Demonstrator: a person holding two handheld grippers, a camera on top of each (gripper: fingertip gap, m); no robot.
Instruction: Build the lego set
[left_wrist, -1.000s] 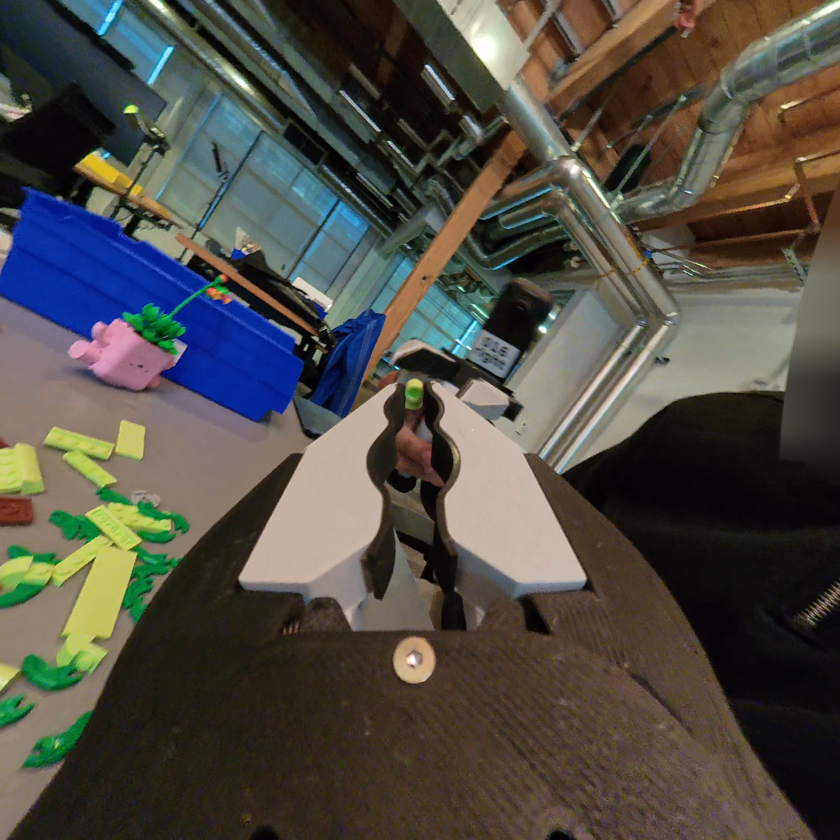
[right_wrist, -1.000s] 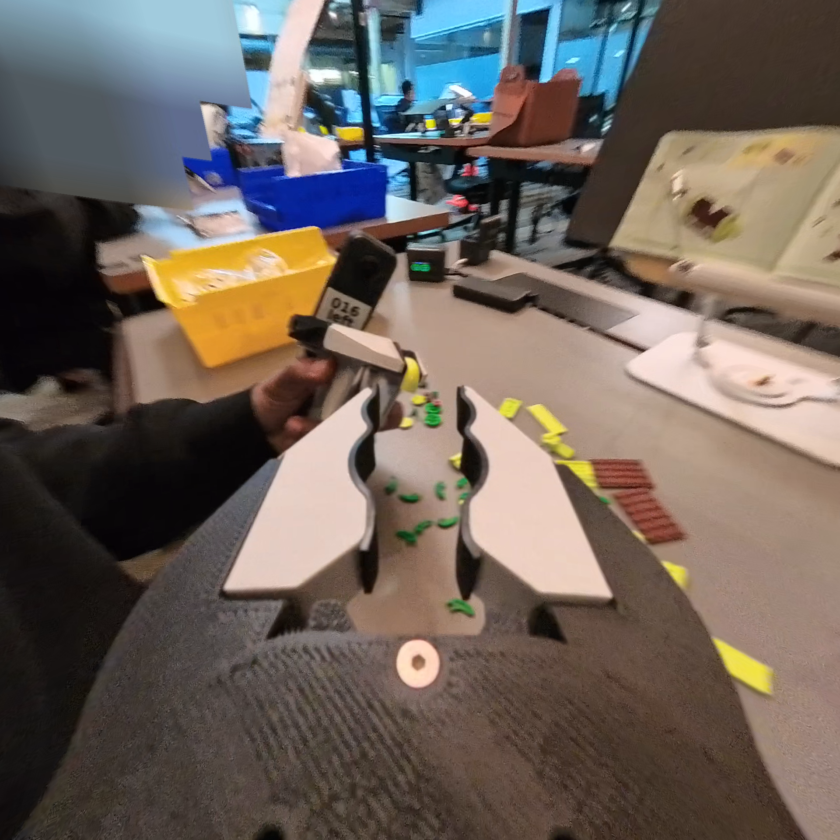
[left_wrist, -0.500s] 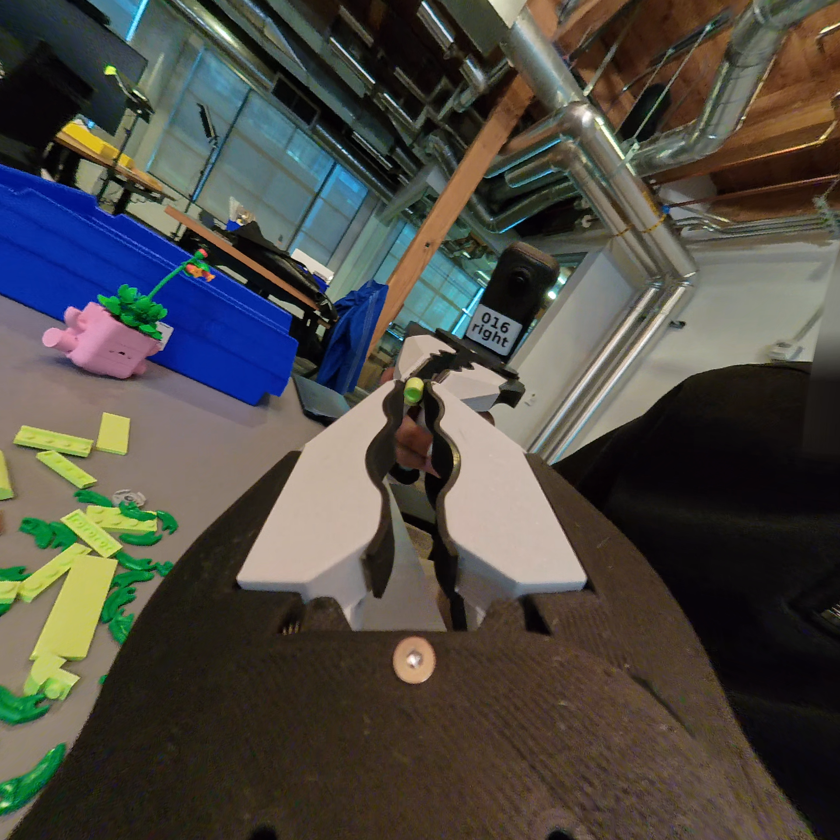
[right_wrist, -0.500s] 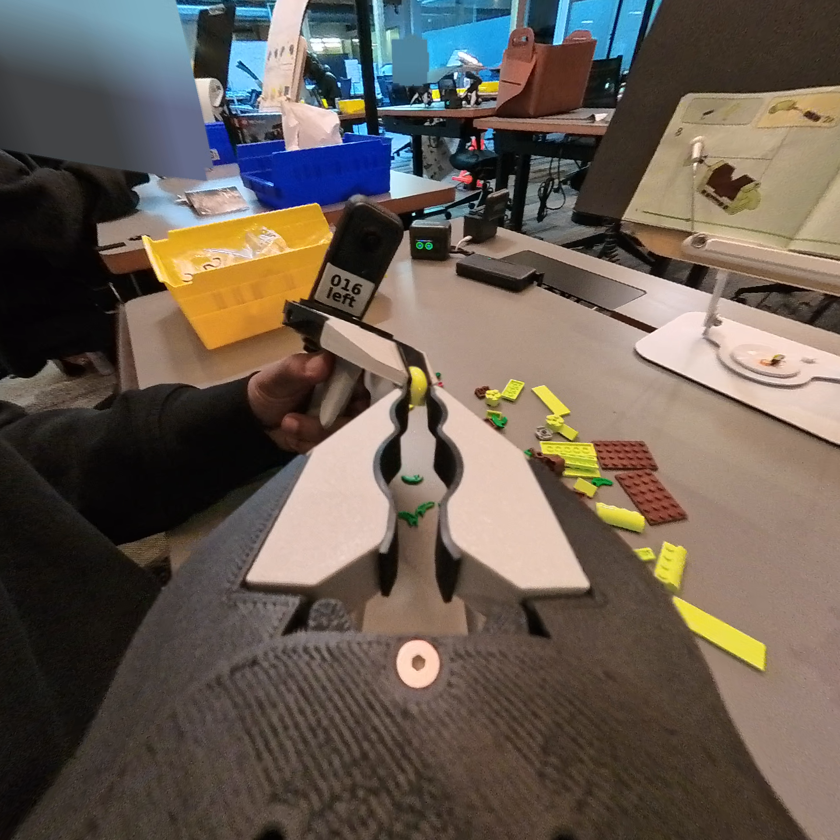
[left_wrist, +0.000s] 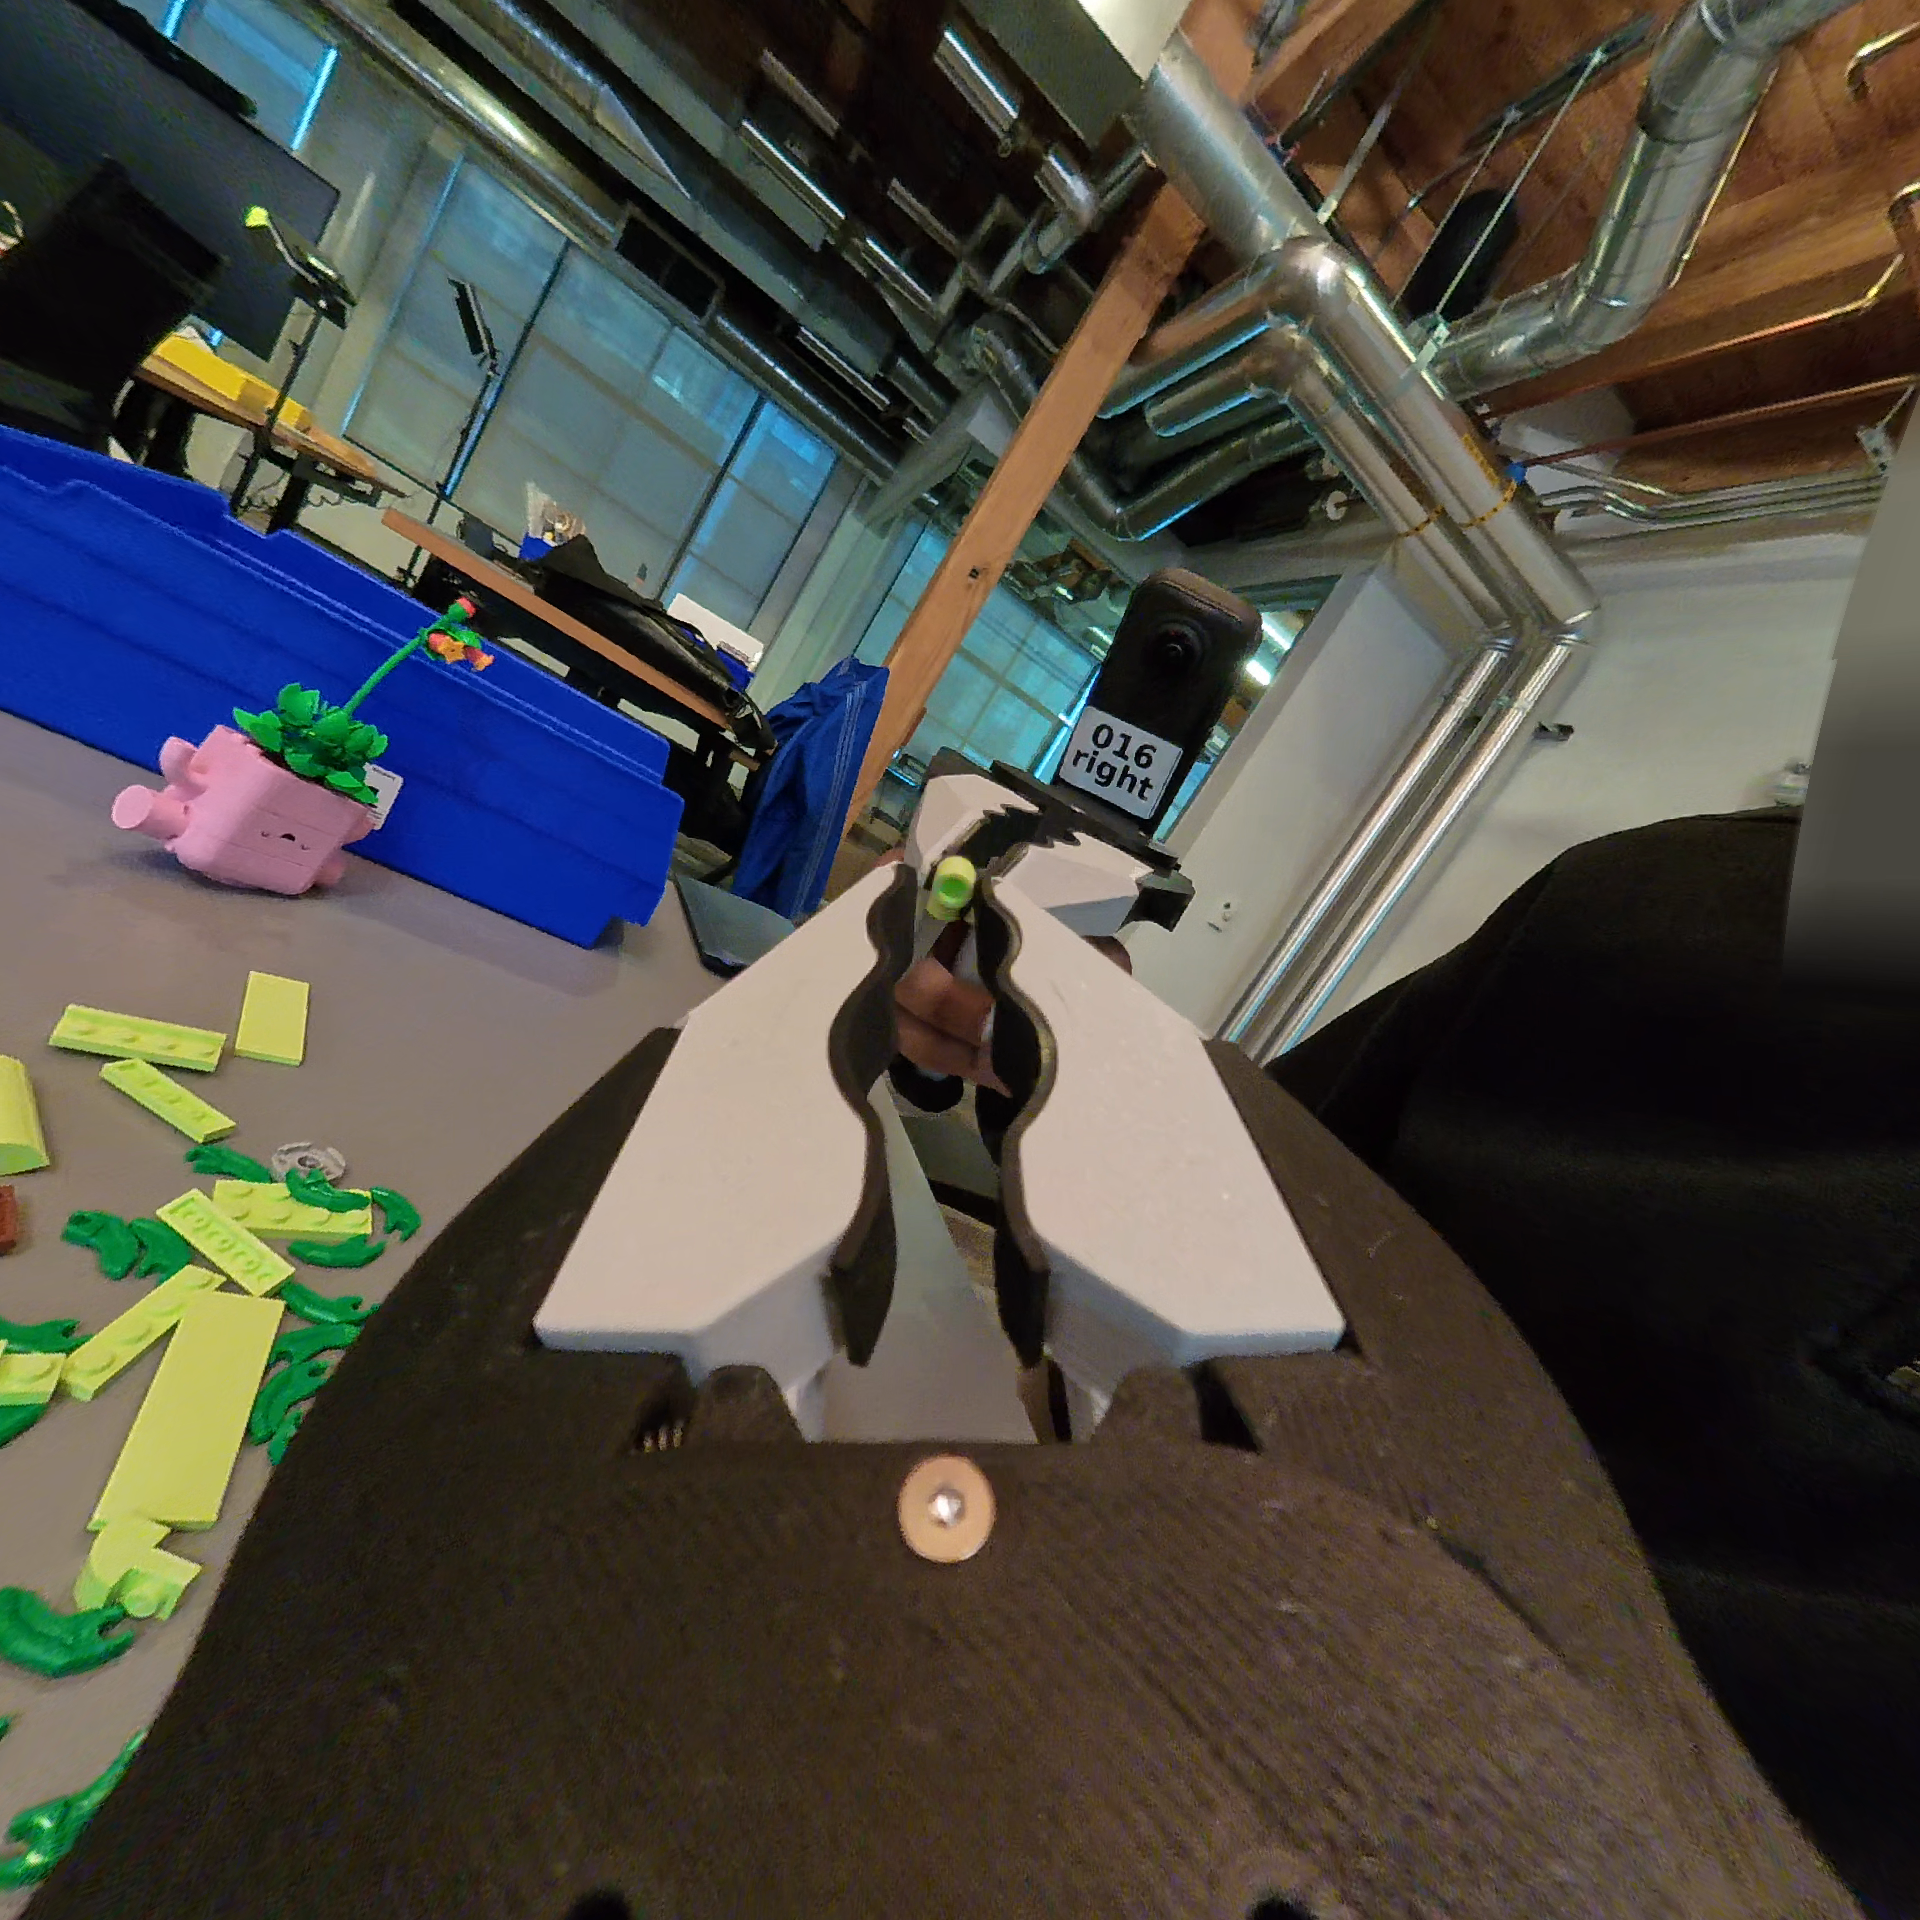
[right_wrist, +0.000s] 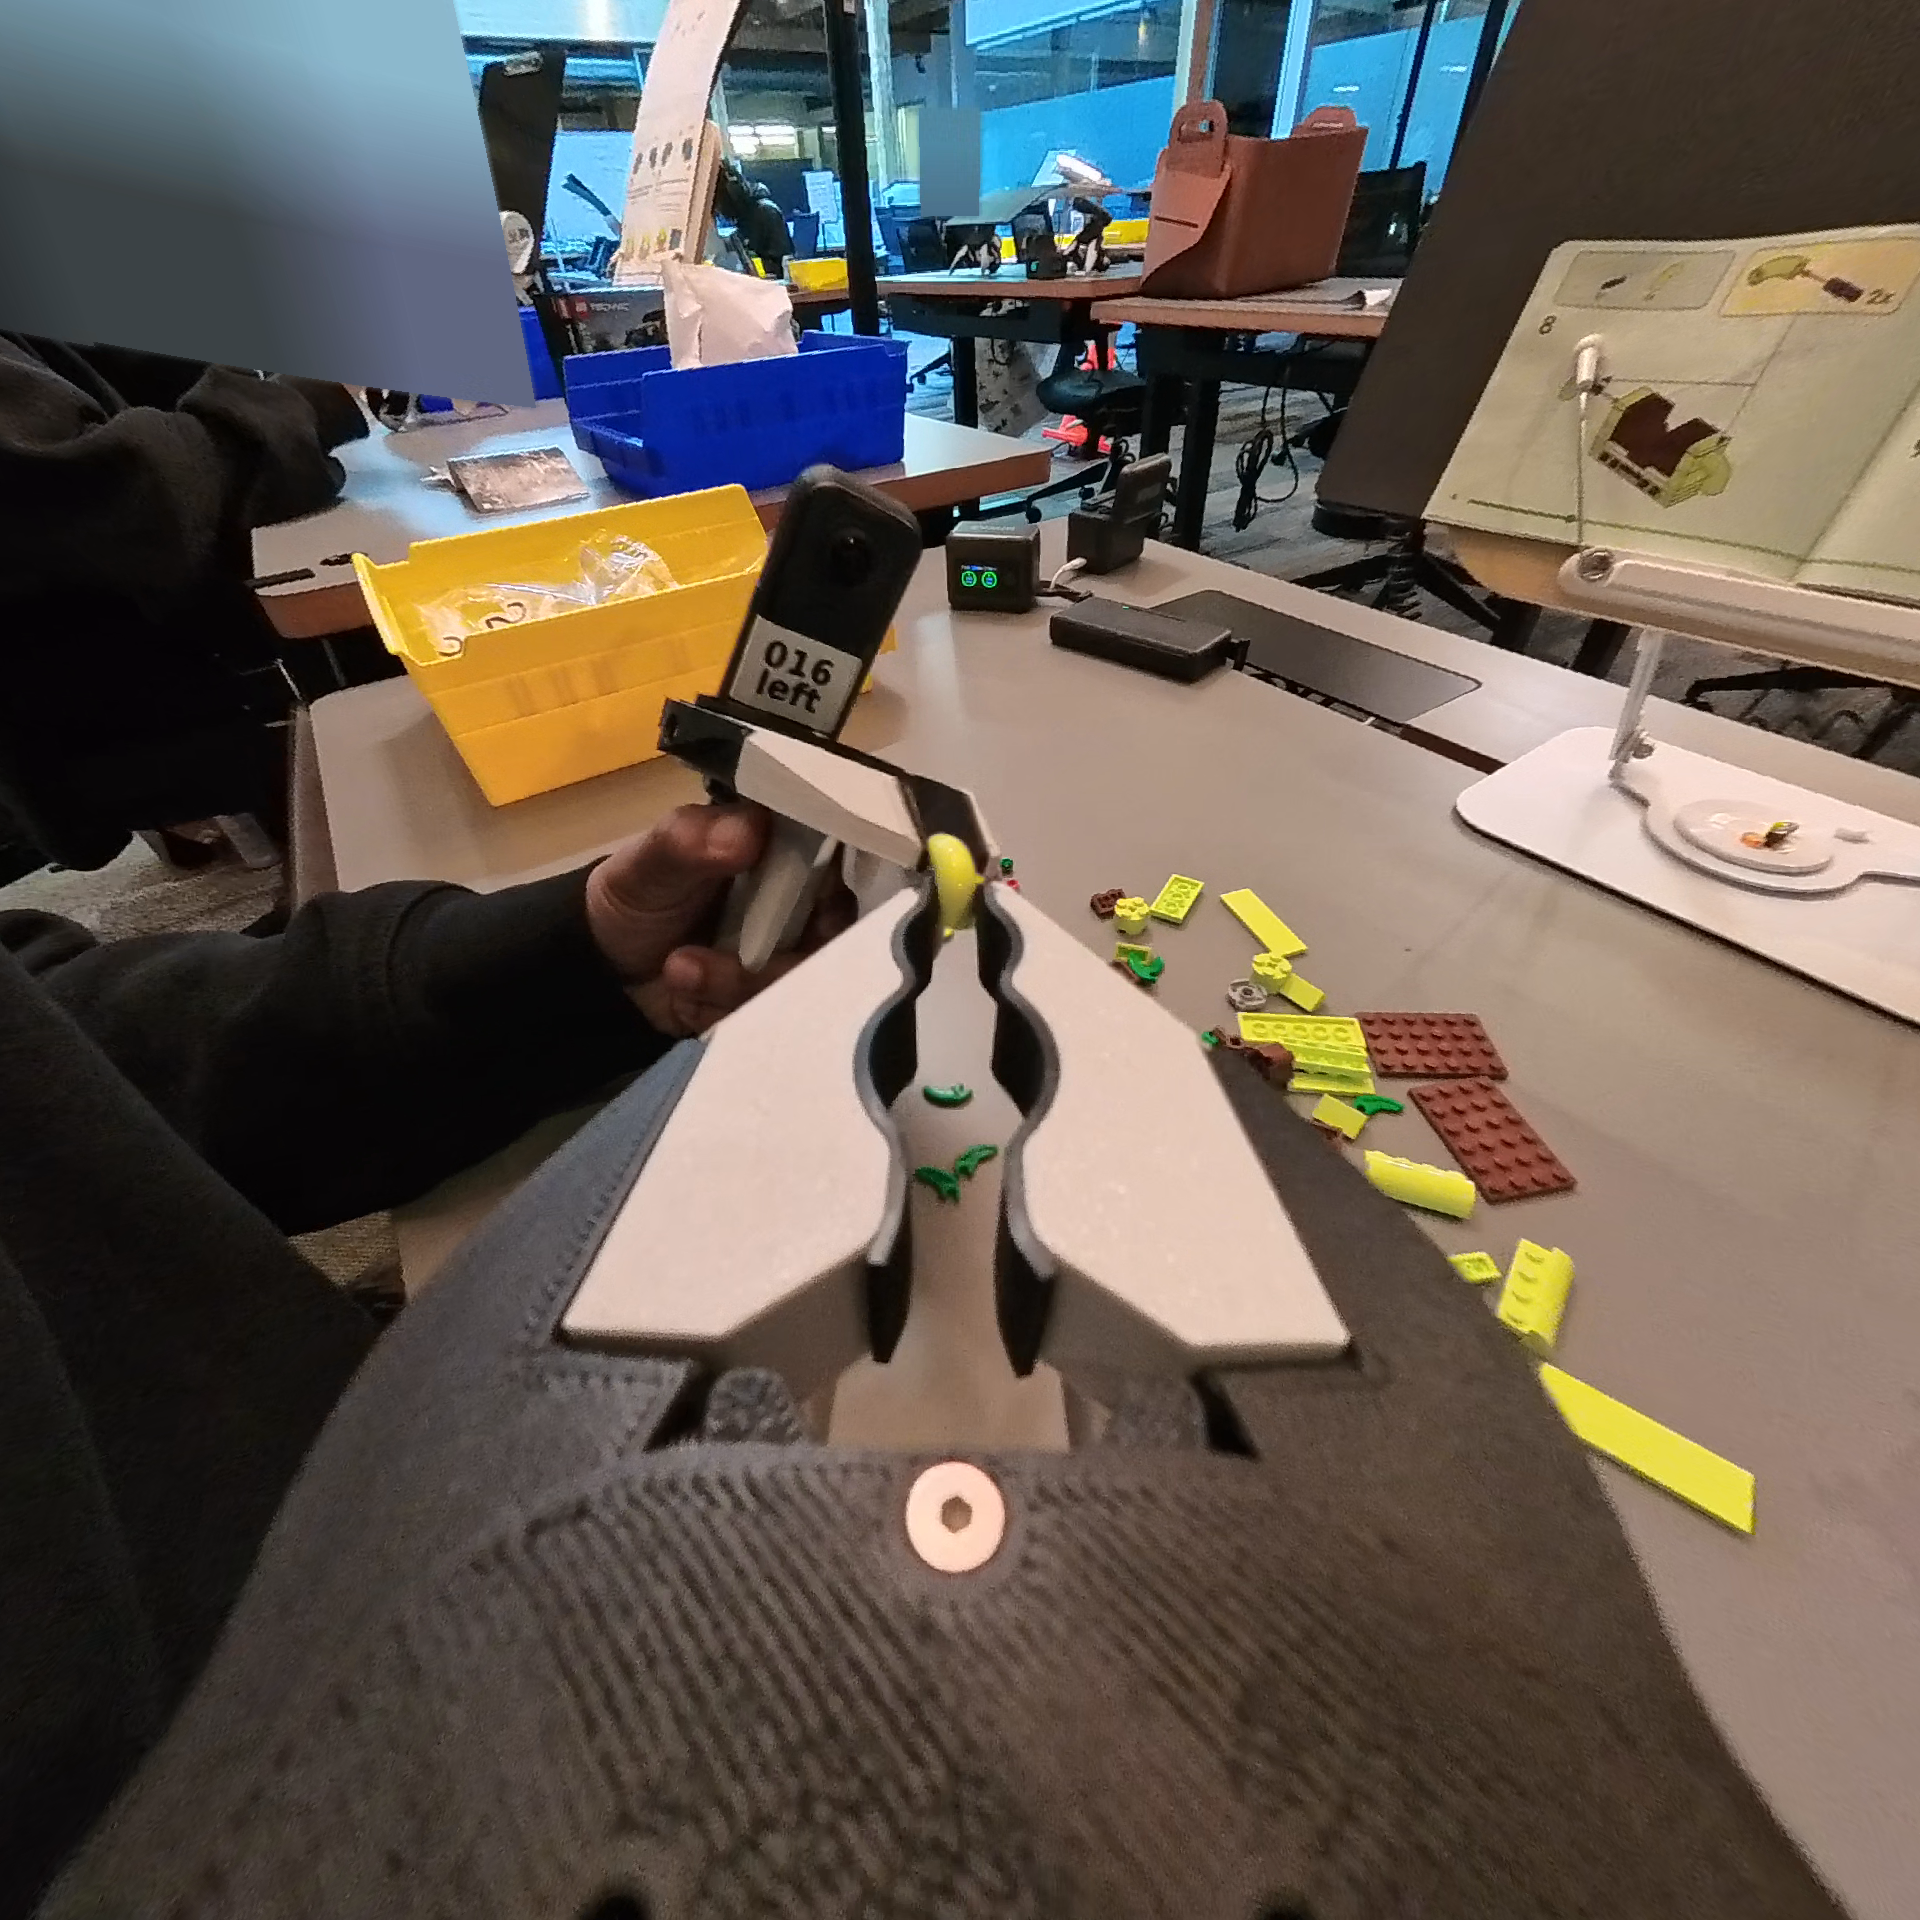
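1. Left wrist view: the left gripper (left_wrist: 952, 896) is raised off the grey table (left_wrist: 436, 997), its two white fingers (left_wrist: 769, 1101) pressed together at the tips on a small lime round piece (left_wrist: 952, 889). The piece sits right at the fingertips, its round end facing the camera, so its long axis runs roughly along the fingers, away from the lens.

2. Just beyond those tips the right gripper (left_wrist: 997, 831) meets the same piece from the far side. Loose lime plates (left_wrist: 197, 1392) and green leaf pieces (left_wrist: 322, 1247) lie low to the left of the tool, with a pink pot build (left_wrist: 249, 810) farther off beside a blue bin (left_wrist: 312, 727).

3. Right wrist view: the right gripper (right_wrist: 954, 906) is nearly closed, its tips pinching the lime round piece (right_wrist: 952, 879), which here looks like a short rounded stub tilted slightly from upright.

4. The left gripper (right_wrist: 935, 831), held in a hand (right_wrist: 675, 935), grips the piece from the far left. Brown plates (right_wrist: 1455, 1091) and lime pieces (right_wrist: 1309, 1039) lie right of the tips; a yellow bin (right_wrist: 561, 665) stands behind, an open instruction booklet (right_wrist: 1683, 416) far right.
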